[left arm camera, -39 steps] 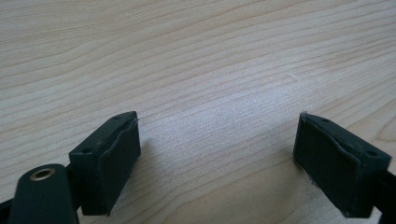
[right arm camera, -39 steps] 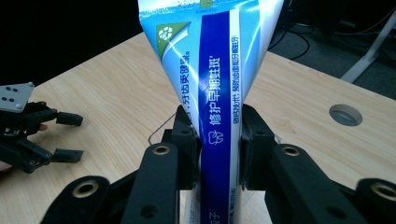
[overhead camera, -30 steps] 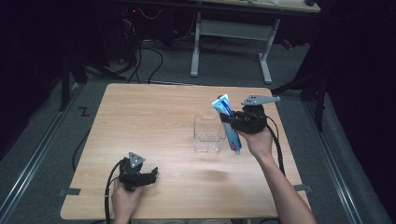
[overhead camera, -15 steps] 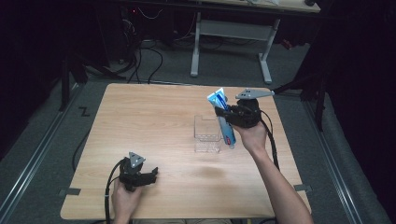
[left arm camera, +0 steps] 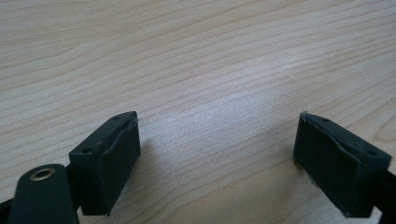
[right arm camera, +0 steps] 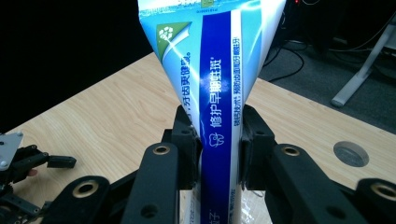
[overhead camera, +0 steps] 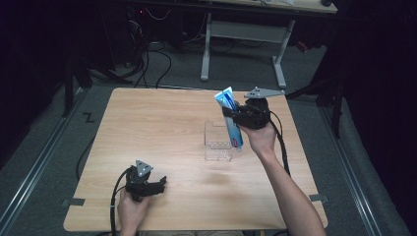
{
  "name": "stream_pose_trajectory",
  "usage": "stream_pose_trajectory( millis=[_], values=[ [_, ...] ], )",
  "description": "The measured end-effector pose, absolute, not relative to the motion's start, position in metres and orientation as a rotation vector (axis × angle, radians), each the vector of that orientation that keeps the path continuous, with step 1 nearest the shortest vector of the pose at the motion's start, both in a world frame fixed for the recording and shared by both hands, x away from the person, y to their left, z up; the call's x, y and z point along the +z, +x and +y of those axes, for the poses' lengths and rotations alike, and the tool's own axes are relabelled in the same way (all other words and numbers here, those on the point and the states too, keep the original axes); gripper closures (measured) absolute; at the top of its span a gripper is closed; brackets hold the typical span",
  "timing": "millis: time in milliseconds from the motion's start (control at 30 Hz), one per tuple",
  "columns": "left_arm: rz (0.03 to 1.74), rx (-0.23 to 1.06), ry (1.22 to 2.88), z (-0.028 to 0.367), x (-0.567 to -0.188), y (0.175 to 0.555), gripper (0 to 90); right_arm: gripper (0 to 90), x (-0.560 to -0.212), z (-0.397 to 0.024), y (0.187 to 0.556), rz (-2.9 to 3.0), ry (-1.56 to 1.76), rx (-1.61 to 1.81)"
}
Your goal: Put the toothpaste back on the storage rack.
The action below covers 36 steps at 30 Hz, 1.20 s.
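The right claw (overhead camera: 235, 114) is clamped on a blue-and-white toothpaste tube (overhead camera: 230, 115), its pads pressing the flat faces partway along the body, as the right gripper view shows (right arm camera: 218, 154). Held this way, the tube (right arm camera: 212, 93) stands nearly upright with its wide crimped end up and its lower end hanging just beside the right wall of the clear plastic box (overhead camera: 218, 142), raised above the counter (overhead camera: 162, 123). That upright, lifted hold looks chosen so the narrow end can go down into the box's open top; gripping the middle keeps the soft tube from flopping and leaves the lower end free to enter. The box itself sits near the middle of the counter, within easy reach of the hand carrying the tube. The left claw (overhead camera: 156, 185) rests on the counter well to the left of the box and nearer the person, its jaws spread wide with nothing but bare wood between them (left arm camera: 215, 154), likely parked out of the way while the other hand works.
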<state>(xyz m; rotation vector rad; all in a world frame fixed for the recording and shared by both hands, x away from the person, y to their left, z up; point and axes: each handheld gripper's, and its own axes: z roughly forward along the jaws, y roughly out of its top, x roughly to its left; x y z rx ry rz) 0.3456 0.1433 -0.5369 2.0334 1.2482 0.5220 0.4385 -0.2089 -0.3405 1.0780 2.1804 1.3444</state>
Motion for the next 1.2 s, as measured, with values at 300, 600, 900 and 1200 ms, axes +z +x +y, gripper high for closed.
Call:
stream_pose_trajectory(
  millis=[300,600,900,1200],
  values=[
    [1.247,0.518,2.035,0.144,-0.537,0.346,14.9,72.1,-0.339,-0.202,0.446,2.176,1.085,1.356],
    [1.246,0.518,2.037,0.144,-0.537,0.346,14.9,71.9,-0.342,-0.198,0.457,2.164,1.12,1.352],
    [1.246,0.518,2.037,0.144,-0.537,0.346,15.0,71.7,-0.349,-0.196,0.467,2.153,1.153,1.337],
    [1.246,0.518,2.037,0.144,-0.537,0.346,14.9,71.4,-0.358,-0.198,0.472,2.14,1.185,1.323]
  ],
)
